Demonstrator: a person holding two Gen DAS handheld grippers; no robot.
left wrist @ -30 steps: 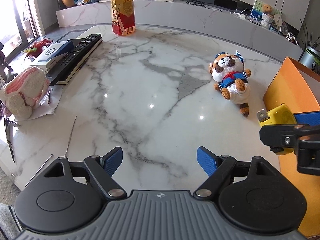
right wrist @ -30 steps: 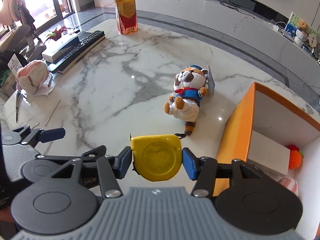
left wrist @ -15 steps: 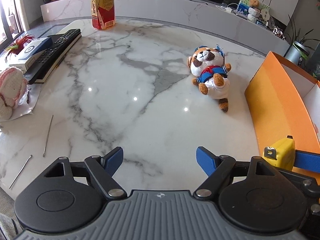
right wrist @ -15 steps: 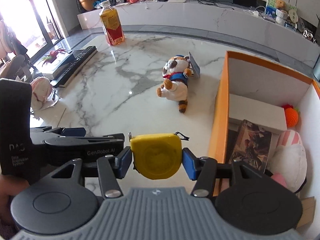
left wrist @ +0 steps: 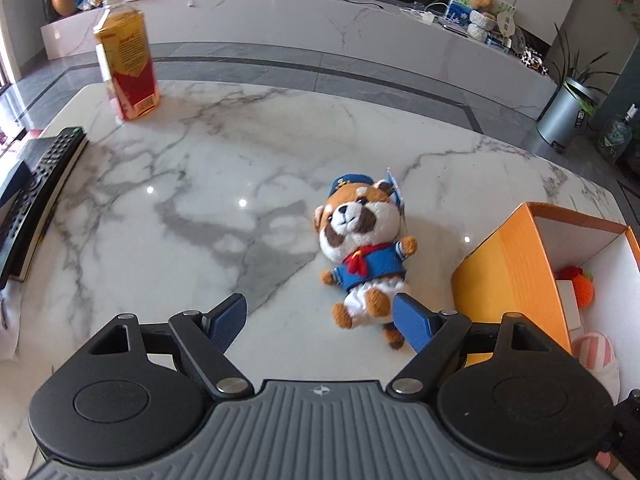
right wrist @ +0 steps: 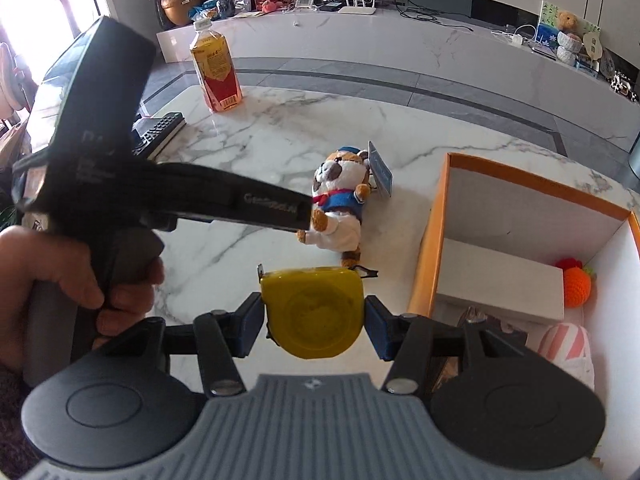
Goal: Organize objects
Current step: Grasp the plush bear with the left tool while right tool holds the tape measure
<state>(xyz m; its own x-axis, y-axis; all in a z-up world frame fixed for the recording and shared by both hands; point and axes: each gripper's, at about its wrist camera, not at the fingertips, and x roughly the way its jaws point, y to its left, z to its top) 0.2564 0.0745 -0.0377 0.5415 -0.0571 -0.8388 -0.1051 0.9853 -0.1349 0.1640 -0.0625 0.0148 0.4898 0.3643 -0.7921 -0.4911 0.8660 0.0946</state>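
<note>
Right gripper (right wrist: 314, 326) clamps a rounded yellow plastic tape measure (right wrist: 314, 314) above the glossy veined marble table (left wrist: 180, 200), beside the orange cardboard box (right wrist: 430, 240); left gripper (left wrist: 320, 322) gapes empty over a fuzzy sailor-suited plush (left wrist: 362, 248)

The table (left wrist: 208, 200) is a white marble slab with grey veining and a rounded far-left corner.

Items resting directly on it, placed relative to the left claw (left wrist: 320, 316):
- Plush (left wrist: 362, 248): on its back, just ahead and slightly right, feet beside the right finger.
- Box (left wrist: 508, 272): orange outside, white inside, open top, to the right, near the plush but apart from it.
- Bottle (left wrist: 128, 68): upright, far ahead to the left, near the table's far edge.
- Remote (left wrist: 38, 196): black, far left, lying on a flat object at the table's left edge.
</note>
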